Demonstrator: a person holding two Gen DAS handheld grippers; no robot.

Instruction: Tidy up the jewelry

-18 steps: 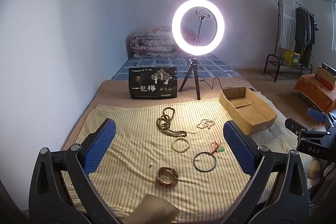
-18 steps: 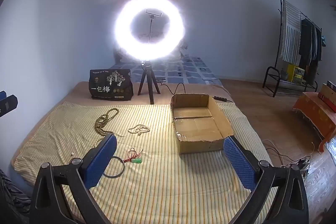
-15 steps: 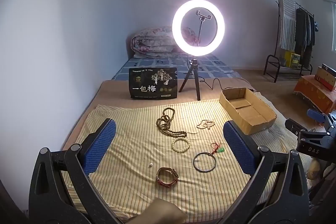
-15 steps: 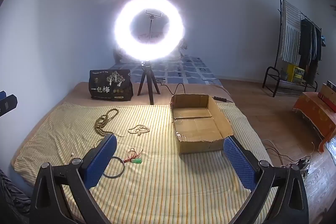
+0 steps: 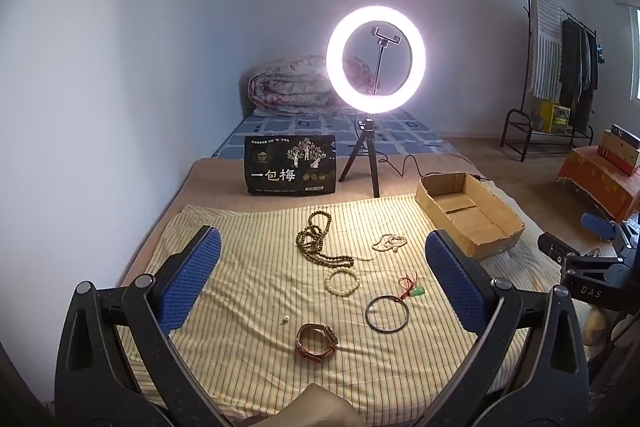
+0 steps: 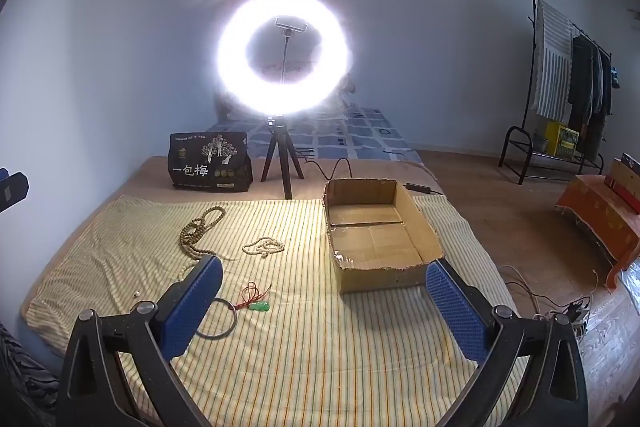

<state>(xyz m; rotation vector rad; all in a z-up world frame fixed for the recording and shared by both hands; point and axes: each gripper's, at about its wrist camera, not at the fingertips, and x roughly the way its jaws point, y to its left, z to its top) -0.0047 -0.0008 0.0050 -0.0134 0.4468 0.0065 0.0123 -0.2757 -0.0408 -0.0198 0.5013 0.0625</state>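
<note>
Beyond the wide-open left gripper (image 5: 322, 283) lies the scattered jewelry (image 5: 342, 281).

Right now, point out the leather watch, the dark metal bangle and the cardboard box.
leather watch (image 5: 316, 341): left wrist view, on the strap's near loop.
dark metal bangle (image 5: 367, 313): left wrist view, on its left rim.
cardboard box (image 6: 376, 279): right wrist view, on its near outer wall.

Dark bead necklace (image 5: 316, 241): long olive-brown strand, loosely heaped, far centre of striped cloth.
Pale bead strand (image 5: 389, 242): small cream beads, bunched, right of dark necklace.
Cream bracelet (image 5: 342, 281): closed ring, flat, just near the dark necklace.
Green pendant (image 5: 417, 291): on red cord, right of bracelet.
Dark bangle (image 5: 387, 313): thin hoop, flat, beside pendant.
Watch (image 5: 316, 341): brown strap, looped, nearest.
Cardboard box (image 5: 505, 227): open, empty, far right.
</note>
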